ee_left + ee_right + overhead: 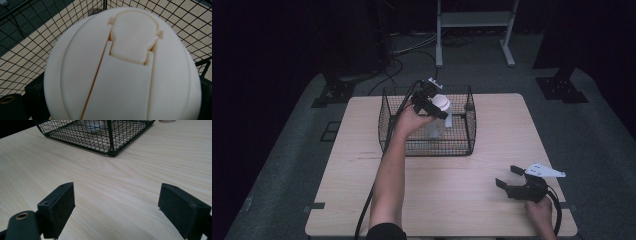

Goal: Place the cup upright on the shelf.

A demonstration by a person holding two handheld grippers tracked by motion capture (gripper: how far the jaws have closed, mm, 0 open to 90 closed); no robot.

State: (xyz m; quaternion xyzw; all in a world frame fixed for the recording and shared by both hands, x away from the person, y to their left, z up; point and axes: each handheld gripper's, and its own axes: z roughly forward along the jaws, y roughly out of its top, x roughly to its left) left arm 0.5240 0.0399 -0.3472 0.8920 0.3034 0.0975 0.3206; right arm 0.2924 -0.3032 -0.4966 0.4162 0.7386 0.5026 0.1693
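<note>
A clear bottle with a cream-white flip lid (pixel 441 102) stands inside a black wire basket (pixel 427 148) at the table's far middle. My left gripper (pixel 437 111) reaches over the basket's left side and is shut on the bottle just under the lid. In the left gripper view the lid (pixel 125 67) is seen from above, with a black finger (pixel 33 93) pressed against its left side. Near the front right corner my right gripper (pixel 508 176) (pixel 116 205) hovers open over bare wood, nothing between its pads. The bottle's base (pixel 91 124) shows through the basket's mesh (pixel 100 137).
The light wooden table (pixel 452 195) stands on grey carpet. Beyond its far edge are a white metal frame (pixel 474 20), floor cables (pixel 412 50) and black stand bases (pixel 562 87). A round hole (pixel 167 121) sits in the tabletop near the basket.
</note>
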